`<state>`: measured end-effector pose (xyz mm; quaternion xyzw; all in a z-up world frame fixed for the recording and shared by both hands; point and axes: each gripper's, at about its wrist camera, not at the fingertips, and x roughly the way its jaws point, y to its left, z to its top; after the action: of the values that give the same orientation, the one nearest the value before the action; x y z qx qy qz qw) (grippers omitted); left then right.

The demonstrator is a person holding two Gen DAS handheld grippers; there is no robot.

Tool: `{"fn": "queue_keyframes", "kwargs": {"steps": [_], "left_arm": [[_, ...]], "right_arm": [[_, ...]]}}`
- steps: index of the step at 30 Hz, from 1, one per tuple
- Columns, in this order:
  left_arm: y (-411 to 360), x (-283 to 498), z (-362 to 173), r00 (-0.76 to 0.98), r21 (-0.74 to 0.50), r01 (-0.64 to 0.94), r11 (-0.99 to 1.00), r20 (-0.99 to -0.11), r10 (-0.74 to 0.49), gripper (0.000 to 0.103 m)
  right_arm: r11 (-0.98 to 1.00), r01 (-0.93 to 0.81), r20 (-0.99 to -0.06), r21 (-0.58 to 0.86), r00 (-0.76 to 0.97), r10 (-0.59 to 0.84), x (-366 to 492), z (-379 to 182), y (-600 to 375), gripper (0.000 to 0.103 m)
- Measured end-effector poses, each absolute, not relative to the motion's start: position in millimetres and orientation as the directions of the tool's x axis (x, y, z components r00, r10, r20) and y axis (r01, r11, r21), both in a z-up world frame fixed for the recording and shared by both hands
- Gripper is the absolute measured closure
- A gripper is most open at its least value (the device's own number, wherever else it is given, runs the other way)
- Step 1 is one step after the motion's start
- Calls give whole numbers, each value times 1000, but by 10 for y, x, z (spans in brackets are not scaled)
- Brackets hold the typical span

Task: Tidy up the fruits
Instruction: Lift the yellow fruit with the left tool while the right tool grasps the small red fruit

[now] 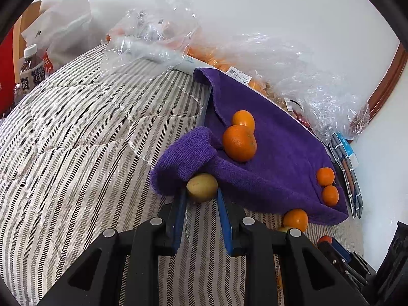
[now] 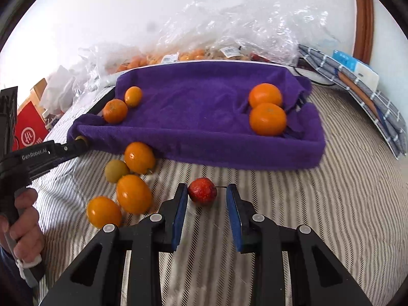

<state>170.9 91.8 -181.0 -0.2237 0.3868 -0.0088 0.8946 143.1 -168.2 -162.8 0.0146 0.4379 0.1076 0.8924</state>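
A striped quilt [image 2: 344, 204] carried a purple towel-lined tray [image 2: 216, 117], with clear plastic bags of fruit [image 2: 229, 38] along its far side, two oranges [image 2: 266, 109] in its right end and two more oranges [image 2: 122, 104] at its left end. Four loose citrus fruits [image 2: 127, 183] lay on the quilt near the tray's left corner. The left gripper [image 1: 201, 191] had its fingers closed narrowly on a yellow-green fruit [image 1: 202, 187] under the towel's corner, while the right gripper [image 2: 206, 193] had its fingers narrow around a small red fruit [image 2: 202, 191], which touched the left finger only.

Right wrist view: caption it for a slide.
Right gripper beside a small red fruit before a purple towel holding oranges.
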Motion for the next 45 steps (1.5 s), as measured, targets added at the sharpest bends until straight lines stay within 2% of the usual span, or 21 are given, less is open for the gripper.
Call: {"fn": "queue_keyframes", "kwargs": {"steps": [16, 24, 28, 39, 45], "left_arm": [[760, 1543, -1581, 770, -403, -22, 915, -590, -241, 79], [680, 1517, -1538, 770, -390, 14, 921, -583, -259, 79], [626, 1521, -1481, 792, -356, 10, 935, -568, -224, 79], [322, 2008, -1311, 784, -266, 42, 963, -589, -196, 79], [168, 2266, -1430, 771, -298, 39, 954, -598, -219, 79]], "right_arm": [[983, -102, -725, 150, 664, 180, 1231, -1326, -1948, 72], [985, -83, -689, 151, 705, 165, 1285, -1162, -2079, 72], [984, -71, -685, 166, 709, 167, 1391, -1146, -2147, 72], [989, -72, -667, 129, 732, 140, 1835, -1125, -2232, 72], [990, -49, -663, 132, 738, 125, 2074, -1218, -2300, 72]]}}
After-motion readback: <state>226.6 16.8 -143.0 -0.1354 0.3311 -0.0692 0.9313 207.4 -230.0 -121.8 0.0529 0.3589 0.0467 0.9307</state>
